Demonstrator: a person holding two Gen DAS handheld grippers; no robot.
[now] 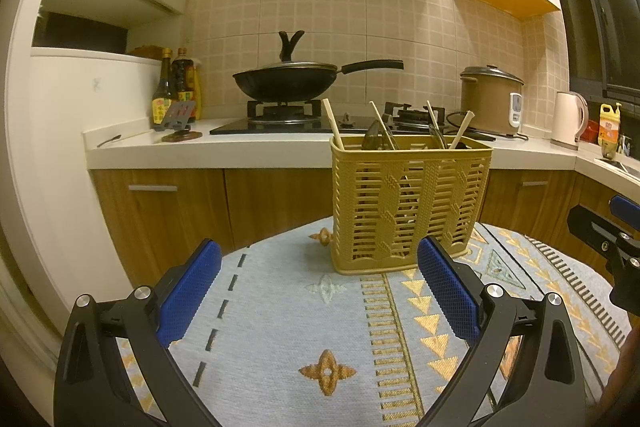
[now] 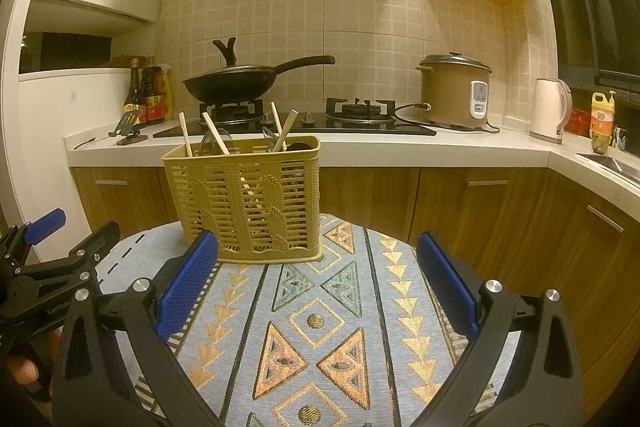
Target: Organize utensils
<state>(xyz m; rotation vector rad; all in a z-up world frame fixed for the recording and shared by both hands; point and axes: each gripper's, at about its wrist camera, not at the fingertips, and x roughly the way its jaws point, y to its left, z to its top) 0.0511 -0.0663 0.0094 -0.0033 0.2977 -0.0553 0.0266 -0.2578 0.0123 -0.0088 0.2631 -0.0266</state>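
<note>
A yellow slotted plastic utensil basket stands upright at the far edge of a round table with a patterned cloth. It also shows in the right wrist view. Several wooden chopsticks and dark spoons stick out of its top. My left gripper is open and empty, just short of the basket. My right gripper is open and empty, with the basket ahead and to its left. Each gripper shows at the edge of the other's view.
Behind the table runs a kitchen counter with a black wok on a gas hob, sauce bottles, a rice cooker, a white kettle and a yellow bottle. Wooden cabinets lie below.
</note>
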